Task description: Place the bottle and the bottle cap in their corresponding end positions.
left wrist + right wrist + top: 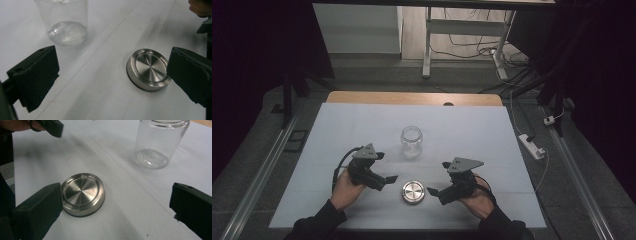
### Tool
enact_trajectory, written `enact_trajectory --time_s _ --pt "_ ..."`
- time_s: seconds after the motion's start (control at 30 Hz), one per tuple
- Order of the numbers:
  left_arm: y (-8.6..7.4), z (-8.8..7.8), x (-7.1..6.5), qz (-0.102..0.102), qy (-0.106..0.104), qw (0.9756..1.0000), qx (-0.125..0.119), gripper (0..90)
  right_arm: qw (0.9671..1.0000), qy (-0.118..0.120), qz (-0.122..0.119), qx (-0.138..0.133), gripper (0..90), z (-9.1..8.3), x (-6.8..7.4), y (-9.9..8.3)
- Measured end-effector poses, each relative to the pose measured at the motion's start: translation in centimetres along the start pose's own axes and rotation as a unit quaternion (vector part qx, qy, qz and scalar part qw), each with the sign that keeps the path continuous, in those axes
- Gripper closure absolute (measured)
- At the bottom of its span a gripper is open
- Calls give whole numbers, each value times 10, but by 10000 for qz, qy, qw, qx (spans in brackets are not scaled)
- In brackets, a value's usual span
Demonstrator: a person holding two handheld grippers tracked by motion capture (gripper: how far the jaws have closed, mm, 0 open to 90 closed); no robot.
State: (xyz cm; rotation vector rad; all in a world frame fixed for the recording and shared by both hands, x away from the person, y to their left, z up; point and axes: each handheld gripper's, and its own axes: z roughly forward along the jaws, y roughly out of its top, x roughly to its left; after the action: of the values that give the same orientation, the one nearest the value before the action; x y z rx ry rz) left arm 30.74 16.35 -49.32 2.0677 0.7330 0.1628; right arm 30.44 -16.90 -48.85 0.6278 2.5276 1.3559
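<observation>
While both grippers flank it, the metal lid (413,192) lies flat on the white table cover (337,130), near the front edge and on the person's side of the glass jar (411,141). It is a round, brushed-steel disc with a raised rim, a shallow recessed centre and a dark band around its base. Being round, it has no long axis across the table; its broad face points straight up. The jar stands upright and open-mouthed, well apart from the lid. The left gripper (384,181) has its jaws spread wide with nothing between them. The right gripper (435,192) is likewise spread, one pad just beside the lid's edge, gripping nothing.
</observation>
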Motion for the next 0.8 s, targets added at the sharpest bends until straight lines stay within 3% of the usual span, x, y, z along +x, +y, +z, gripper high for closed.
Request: enact_trajectory --time_s 0.5,0.8 --pt "-31 -39 -3 -330 264 9990 -126 0 9994 -329 121 -14 0 -22 -6 -11" --pt "-53 -61 -5 -508 589 9970 -63 0 9977 -623 276 16 0 -39 -12 -21"
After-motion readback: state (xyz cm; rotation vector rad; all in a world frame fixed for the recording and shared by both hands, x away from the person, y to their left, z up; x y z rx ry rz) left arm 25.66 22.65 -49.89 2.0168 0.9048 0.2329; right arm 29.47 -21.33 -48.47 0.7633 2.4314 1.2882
